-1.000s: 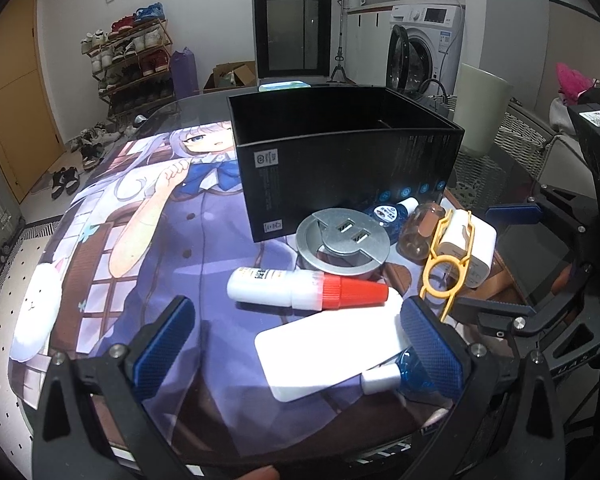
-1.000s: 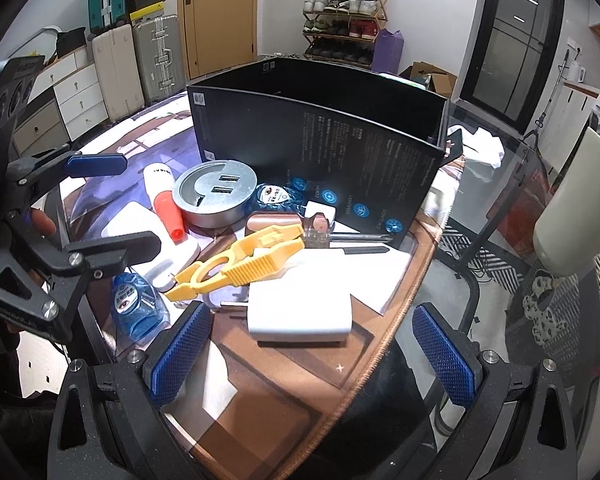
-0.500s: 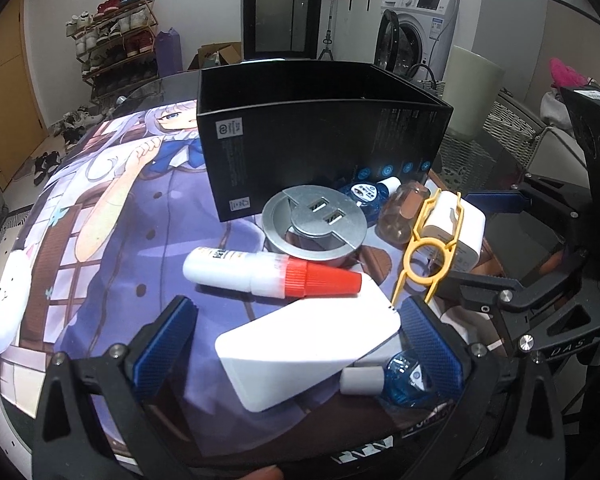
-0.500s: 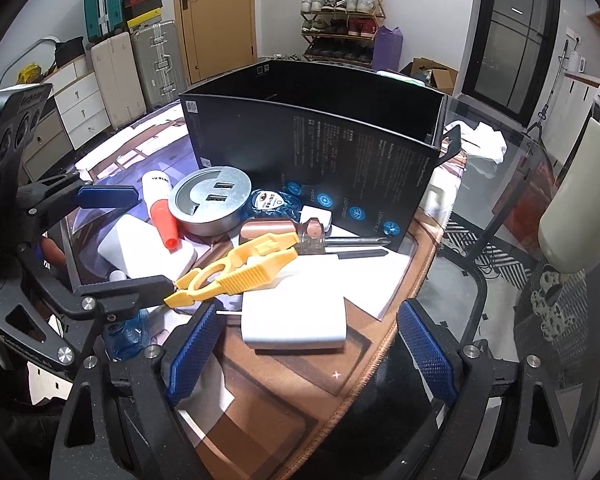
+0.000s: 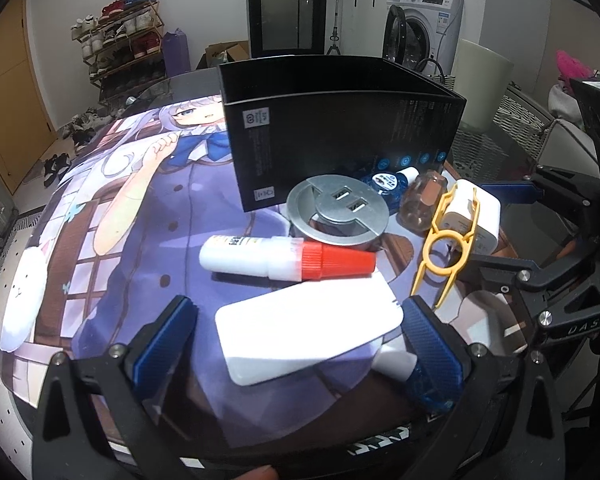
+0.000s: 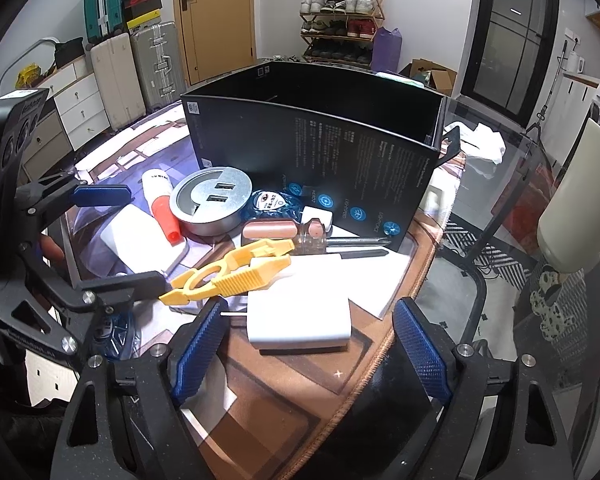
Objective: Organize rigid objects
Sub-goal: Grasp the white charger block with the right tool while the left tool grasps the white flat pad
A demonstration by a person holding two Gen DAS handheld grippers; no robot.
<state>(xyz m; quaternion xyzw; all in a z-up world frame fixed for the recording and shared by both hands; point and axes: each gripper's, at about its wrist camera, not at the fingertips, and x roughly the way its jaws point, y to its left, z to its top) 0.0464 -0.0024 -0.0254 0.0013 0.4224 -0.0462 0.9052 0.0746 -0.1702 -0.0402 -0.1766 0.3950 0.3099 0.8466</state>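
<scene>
An open black box stands on the printed mat. In front of it lie a white power bank, a white tube with a red cap, a round silver USB hub, a yellow plastic tool, a white charger, a screwdriver and small blue bottles. My left gripper is open, its fingers either side of the power bank. My right gripper is open, its fingers either side of the white charger.
The printed mat covers a round glass table. A white cloth lies behind the box. White paper lies under the charger. A washing machine, shoe rack and suitcases stand around the room.
Both grippers have moved forward and lower: the left one now straddles the power bank, the right one the white charger. No object has moved.
</scene>
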